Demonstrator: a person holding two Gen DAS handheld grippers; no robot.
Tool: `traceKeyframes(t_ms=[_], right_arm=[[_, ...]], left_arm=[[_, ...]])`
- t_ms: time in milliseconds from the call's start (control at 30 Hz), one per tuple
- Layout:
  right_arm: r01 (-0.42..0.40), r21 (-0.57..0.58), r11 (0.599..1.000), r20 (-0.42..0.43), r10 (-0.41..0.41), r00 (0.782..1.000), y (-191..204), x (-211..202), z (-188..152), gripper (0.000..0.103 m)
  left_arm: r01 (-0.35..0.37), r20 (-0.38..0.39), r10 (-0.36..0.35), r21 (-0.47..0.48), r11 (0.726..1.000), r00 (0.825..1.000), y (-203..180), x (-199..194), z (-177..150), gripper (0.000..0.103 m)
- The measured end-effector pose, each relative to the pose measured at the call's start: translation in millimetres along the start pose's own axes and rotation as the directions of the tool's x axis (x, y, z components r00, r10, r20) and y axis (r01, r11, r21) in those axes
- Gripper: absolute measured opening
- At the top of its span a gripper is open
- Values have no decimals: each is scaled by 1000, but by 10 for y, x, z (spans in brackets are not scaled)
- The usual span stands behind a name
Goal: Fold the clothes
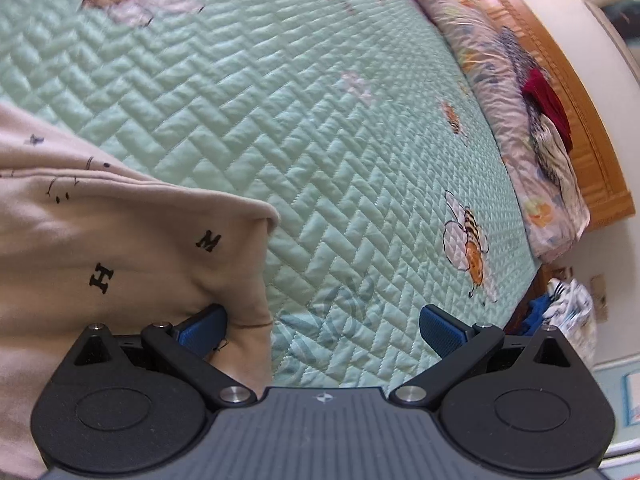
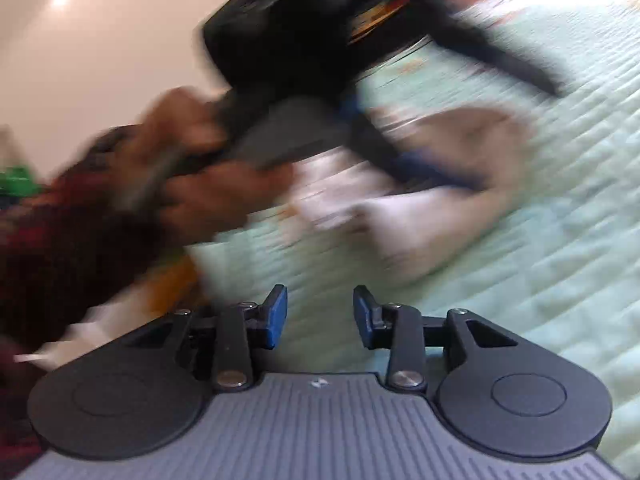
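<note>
Mint-green quilted bedspread (image 1: 320, 128) w/ printed bees and flowers fills the left wrist view; crumpled floral bedding and a heap of clothes (image 1: 548, 120) run along a wooden headboard (image 1: 592, 120) at the far right edge. At left, the beige garment (image 1: 120, 248) lies/hangs over the near-left part of the bed, its corner reaching toward the middle. Left gripper (image 1: 320, 332) stands wide open: its left blue pad (image 1: 204, 330) touches or is partly tucked behind the garment's edge, the right pad sits over bare quilt, so nothing is clamped. Right wrist view is heavily blurred: at left a hand (image 2: 200, 184) in a dark red sleeve holds that other tool, cloth bunched pale around its fingers in mid-frame; can't tell the exact fold there. Right gripper (image 2: 320, 316) is partly open, narrow gap, nothing between the pads, only quilt beyond. Step, as I judge it: between grasps, fabric let go or about to be re-taken, fold not finished. Next move prob. needs the left jaws to close on the garment's edge, then carry it across. Readable print on the garment: black letters "H" and "M", plus small doodle marks; no other legible text.
</note>
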State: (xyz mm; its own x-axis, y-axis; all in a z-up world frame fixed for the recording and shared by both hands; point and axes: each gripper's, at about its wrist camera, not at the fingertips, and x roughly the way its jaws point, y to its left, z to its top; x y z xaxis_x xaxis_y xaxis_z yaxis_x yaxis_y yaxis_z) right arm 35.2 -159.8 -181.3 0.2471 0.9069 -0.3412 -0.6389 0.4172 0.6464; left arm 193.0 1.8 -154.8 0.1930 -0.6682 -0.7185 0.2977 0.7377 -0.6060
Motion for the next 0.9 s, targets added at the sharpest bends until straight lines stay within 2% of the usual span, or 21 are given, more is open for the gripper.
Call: traceKeyframes(t_ms=[33, 100, 200, 267, 333, 367, 400, 467, 500, 567, 633, 667, 733, 767, 833, 900], right_arm=[[18, -19, 1000, -7, -19, 1000, 54, -16, -9, 39], [32, 16, 999, 19, -33, 999, 62, -121, -24, 39], [35, 101, 994, 88, -44, 995, 34, -266, -30, 42], [66, 131, 989, 137, -84, 987, 67, -251, 57, 50], [76, 197, 977, 204, -117, 972, 23, -238, 175, 54], [81, 235, 969, 229, -136, 964, -5, -201, 250, 58], [93, 253, 963, 236, -155, 959, -15, -172, 325, 60], [119, 283, 952, 244, -192, 951, -29, -117, 474, 61], [111, 283, 953, 244, -184, 952, -45, -58, 526, 61], [114, 275, 955, 216, -177, 960, -106, 8, 581, 62], [206, 224, 953, 147, -242, 959, -162, 108, 499, 61], [253, 194, 948, 112, -278, 954, -190, 159, 453, 44], [330, 93, 939, 62, -336, 940, -154, 209, 393, 41], [359, 40, 933, 52, -361, 931, -66, 189, 402, 41], [401, 28, 916, 51, -402, 914, 14, 204, 490, 43], [400, 47, 915, 115, -403, 908, 85, 115, 551, 45]], left_arm=[[-5, 27, 4, 17, 1000, 1000, -22, -60, -48, 95], [44, 107, -46, 20, 999, 993, -12, -299, -158, 94], [104, 241, -109, 31, 994, 964, 68, -751, -315, 95], [69, 332, -76, 31, 997, 940, 193, -1075, -406, 98], [8, 380, 10, -46, 999, 925, 469, -1296, -445, 100], [-23, 398, 57, -92, 996, 916, 620, -1397, -461, 100], [-33, 394, 83, -133, 991, 916, 782, -1445, -468, 100], [-48, 367, 119, -196, 979, 923, 1081, -1475, -482, 100], [-65, 354, 139, -215, 974, 925, 1199, -1469, -497, 99], [-38, 353, 115, -220, 975, 929, 1374, -1451, -544, 97], [11, 383, 76, -221, 975, 921, 1459, -1479, -587, 97], [32, 397, 61, -222, 975, 916, 1494, -1499, -609, 97], [60, 422, 39, -219, 974, 906, 1534, -1552, -653, 97], [65, 431, 35, -215, 974, 902, 1538, -1592, -673, 97], [69, 454, 32, -204, 977, 890, 1527, -1673, -716, 97], [63, 486, 36, -187, 980, 873, 1484, -1755, -761, 97]])
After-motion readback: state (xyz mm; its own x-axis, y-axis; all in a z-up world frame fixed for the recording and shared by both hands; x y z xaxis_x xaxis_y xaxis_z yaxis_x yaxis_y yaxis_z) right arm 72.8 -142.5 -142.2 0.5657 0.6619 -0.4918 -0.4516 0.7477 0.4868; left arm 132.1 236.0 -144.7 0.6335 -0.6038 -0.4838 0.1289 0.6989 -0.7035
